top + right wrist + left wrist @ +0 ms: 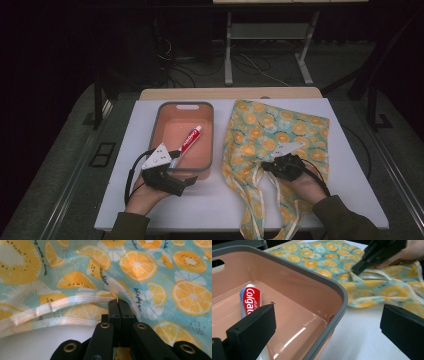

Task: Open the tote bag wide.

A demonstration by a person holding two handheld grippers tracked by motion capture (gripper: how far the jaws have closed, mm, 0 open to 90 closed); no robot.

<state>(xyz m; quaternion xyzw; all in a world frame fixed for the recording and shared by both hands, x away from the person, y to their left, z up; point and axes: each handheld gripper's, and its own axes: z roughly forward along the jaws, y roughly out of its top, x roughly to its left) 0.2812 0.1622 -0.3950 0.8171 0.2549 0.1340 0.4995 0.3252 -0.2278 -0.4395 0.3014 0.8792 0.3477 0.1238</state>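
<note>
A red and white toothpaste tube (189, 140) (250, 301) lies inside a pink bin with a grey rim (185, 106) (312, 277). My left gripper (182, 167) (328, 315) stands open at the bin's near right corner, one jaw over the inside and one outside the rim, with nothing held. To the right lies a teal cloth bag with an orange-slice print (280, 125) (372, 287) (140, 265). My right gripper (267, 166) (355, 271) (118, 302) is shut on the bag's hemmed edge near its opening.
Bin and bag rest on a white tabletop (215, 200). The bag's handles (255, 200) trail toward the front edge. Behind the table there is a dark floor with cables and a metal stand (229, 50).
</note>
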